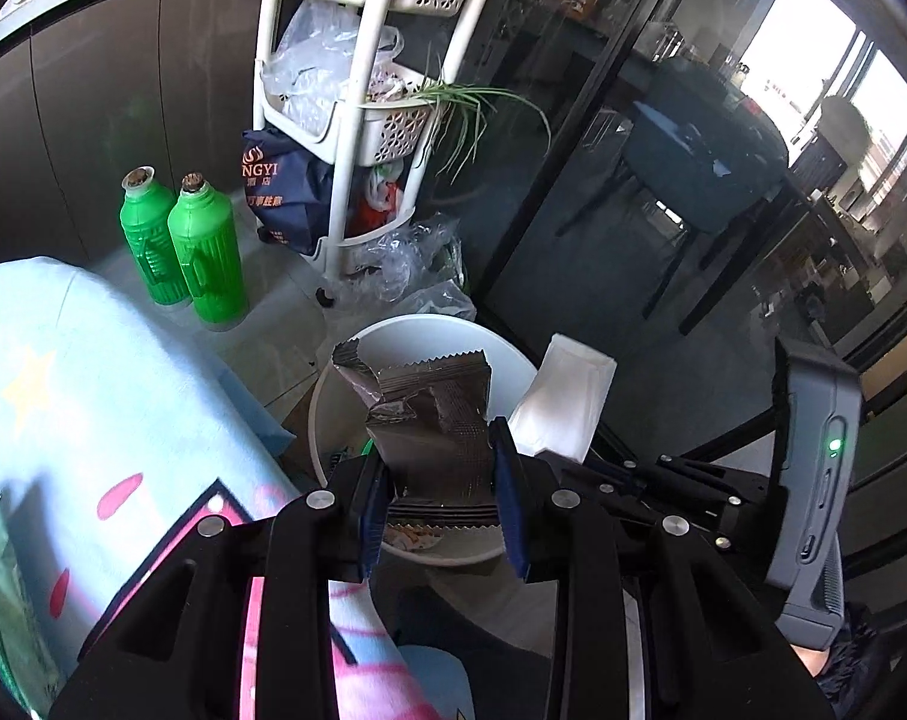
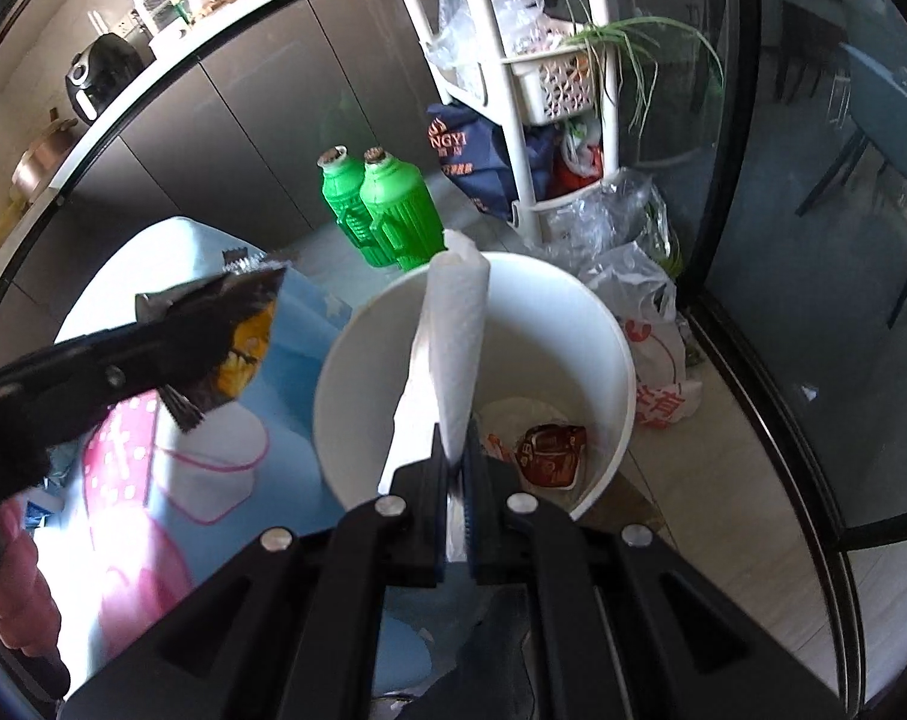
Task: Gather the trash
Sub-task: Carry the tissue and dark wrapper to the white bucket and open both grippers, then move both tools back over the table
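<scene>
Hanging over the mouth of the white bin (image 2: pixel 609 336), two pieces of trash are being held in separate tongs. A torn, crinkled snack wrapper (image 1: pixel 432 414) is sitting pinched between the blue pads of the left tongs (image 1: pixel 441 495), gripped low on its body with its ripped top flopping free. A white folded tissue (image 2: pixel 453 348) is being clamped edge-on by the right tongs (image 2: pixel 453 480), whose fingers are pressed nearly together on it. Both things look very light, thin and limp; the foil is probably slick, so holding near a crimped seam seems safest, while the tissue could tear or slip. Inside the bin a red-brown sachet (image 2: pixel 549 447) is already lying. Beyond it, two green bottles (image 2: pixel 381 210) are standing on the floor beside a white trolley rack (image 2: pixel 525 138).
</scene>
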`<state>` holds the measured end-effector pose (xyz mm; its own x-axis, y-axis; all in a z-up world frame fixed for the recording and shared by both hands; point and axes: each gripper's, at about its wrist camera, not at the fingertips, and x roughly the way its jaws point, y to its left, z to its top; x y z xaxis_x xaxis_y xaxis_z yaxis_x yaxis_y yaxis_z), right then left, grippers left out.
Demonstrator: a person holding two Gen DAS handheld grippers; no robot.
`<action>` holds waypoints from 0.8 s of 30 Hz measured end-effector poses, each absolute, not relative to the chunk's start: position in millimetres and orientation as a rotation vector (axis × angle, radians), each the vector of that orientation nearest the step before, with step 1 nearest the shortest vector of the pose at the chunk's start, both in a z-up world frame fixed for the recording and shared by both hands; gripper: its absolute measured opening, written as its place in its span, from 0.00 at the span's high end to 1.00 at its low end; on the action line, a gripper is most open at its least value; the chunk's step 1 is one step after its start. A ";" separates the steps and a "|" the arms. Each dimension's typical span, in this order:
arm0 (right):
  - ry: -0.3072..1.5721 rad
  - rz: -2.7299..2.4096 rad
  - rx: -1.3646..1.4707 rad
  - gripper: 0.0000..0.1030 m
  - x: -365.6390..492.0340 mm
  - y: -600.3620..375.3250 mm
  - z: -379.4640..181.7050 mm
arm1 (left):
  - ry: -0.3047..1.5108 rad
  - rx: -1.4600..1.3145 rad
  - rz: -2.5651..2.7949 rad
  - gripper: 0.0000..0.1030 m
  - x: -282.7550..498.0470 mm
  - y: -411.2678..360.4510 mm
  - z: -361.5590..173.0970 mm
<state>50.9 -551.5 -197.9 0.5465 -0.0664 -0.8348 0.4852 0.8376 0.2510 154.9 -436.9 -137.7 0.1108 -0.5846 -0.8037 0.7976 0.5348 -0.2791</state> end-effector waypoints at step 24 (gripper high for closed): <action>0.953 -0.336 0.471 0.49 47.9 -568.7 -224.4 | 1.025 0.299 -0.992 0.50 161.9 -470.4 -153.2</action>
